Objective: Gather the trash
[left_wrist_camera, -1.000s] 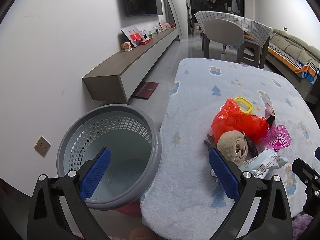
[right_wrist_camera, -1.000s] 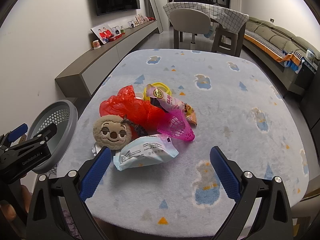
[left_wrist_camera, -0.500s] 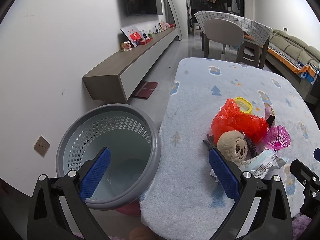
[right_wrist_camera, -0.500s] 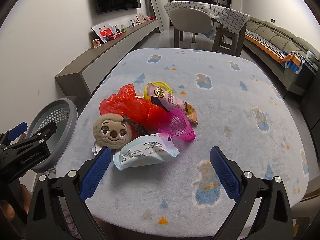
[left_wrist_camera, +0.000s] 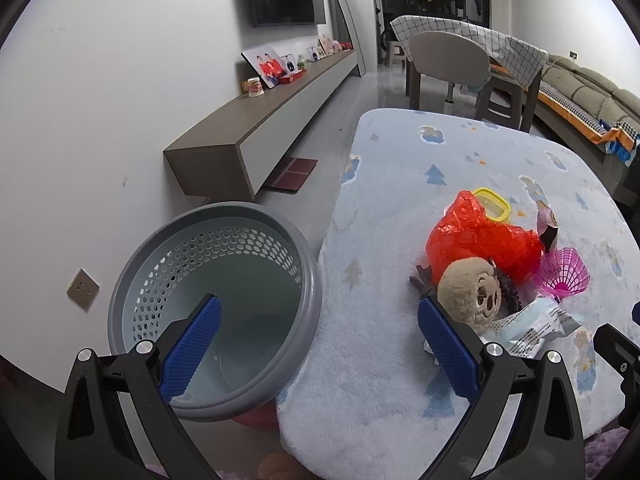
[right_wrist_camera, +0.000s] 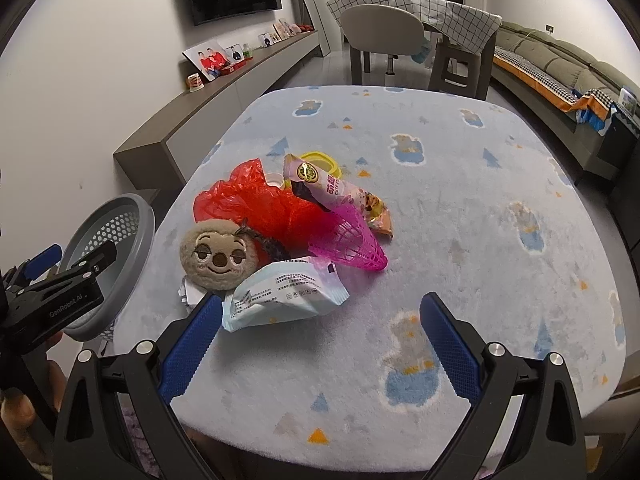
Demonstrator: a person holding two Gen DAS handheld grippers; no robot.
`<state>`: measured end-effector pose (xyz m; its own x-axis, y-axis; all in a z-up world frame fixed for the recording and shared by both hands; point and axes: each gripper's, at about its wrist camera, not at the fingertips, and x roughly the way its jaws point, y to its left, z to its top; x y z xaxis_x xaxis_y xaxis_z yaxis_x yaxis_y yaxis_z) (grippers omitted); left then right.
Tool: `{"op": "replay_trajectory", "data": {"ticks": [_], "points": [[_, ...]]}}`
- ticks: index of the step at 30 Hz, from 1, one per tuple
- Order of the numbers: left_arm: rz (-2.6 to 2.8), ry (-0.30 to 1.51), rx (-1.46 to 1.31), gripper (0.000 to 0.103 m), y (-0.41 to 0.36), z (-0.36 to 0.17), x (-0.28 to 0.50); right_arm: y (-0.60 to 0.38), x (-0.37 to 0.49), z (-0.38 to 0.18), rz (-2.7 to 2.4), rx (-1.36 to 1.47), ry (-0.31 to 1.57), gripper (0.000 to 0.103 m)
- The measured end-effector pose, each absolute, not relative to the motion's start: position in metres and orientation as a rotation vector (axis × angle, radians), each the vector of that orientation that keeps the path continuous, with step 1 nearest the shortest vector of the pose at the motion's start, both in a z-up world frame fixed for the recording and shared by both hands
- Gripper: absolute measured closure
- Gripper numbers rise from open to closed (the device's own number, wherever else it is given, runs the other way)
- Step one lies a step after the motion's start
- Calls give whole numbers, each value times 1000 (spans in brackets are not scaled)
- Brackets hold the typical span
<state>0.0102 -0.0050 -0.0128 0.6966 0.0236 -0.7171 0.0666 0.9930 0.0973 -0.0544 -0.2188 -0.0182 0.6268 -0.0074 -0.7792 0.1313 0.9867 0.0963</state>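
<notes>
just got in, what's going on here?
A person holds a two-finger gripper in each hand, clearing trash off a blue-patterned tablecloth. Nothing is grasped yet. The right gripper is open, near the pale blue wipes packet at the front of the pile: red plastic bag, pink mesh cone, snack wrapper, round plush face. The left gripper is open beside the grey perforated bin.
</notes>
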Motion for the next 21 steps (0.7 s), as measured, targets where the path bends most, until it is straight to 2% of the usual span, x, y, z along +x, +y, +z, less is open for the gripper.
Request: {"op": "replay_trajectory", "data": {"ticks": [21], "points": [[-14,833,125,6,-9,-23,24,-189,-17,-68,-90,166,1032,8]]}}
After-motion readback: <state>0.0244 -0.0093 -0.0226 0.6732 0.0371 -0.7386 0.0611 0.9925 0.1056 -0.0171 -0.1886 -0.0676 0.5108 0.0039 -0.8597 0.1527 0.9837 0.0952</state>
